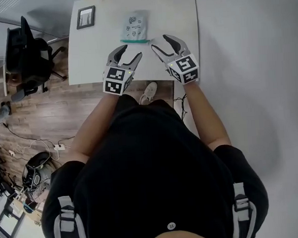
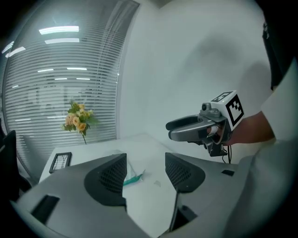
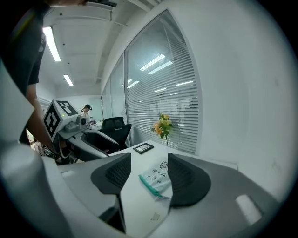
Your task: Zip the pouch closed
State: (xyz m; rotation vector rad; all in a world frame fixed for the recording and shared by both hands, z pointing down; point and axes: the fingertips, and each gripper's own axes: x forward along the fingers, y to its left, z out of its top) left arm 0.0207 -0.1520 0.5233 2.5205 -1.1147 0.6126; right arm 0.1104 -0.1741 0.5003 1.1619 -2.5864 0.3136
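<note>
A pale pouch [image 1: 134, 26] with small dark prints and a teal zip strip along its near edge [image 1: 134, 40] lies flat on the white table [image 1: 93, 53]. My left gripper [image 1: 126, 53] hovers open just below and left of the pouch, holding nothing. My right gripper [image 1: 161, 42] stands open just right of the zip's end, also holding nothing. In the right gripper view the pouch [image 3: 157, 176] shows between the open jaws, apart from them. In the left gripper view only the teal zip end [image 2: 134, 177] peeks out beside the left jaw.
A small framed picture [image 1: 86, 16] lies at the table's far left corner, and a bunch of flowers [image 2: 77, 117] stands at the far edge. A black office chair [image 1: 30, 55] is on the wood floor to the left. A shoe [image 1: 148, 92] shows below the table's near edge.
</note>
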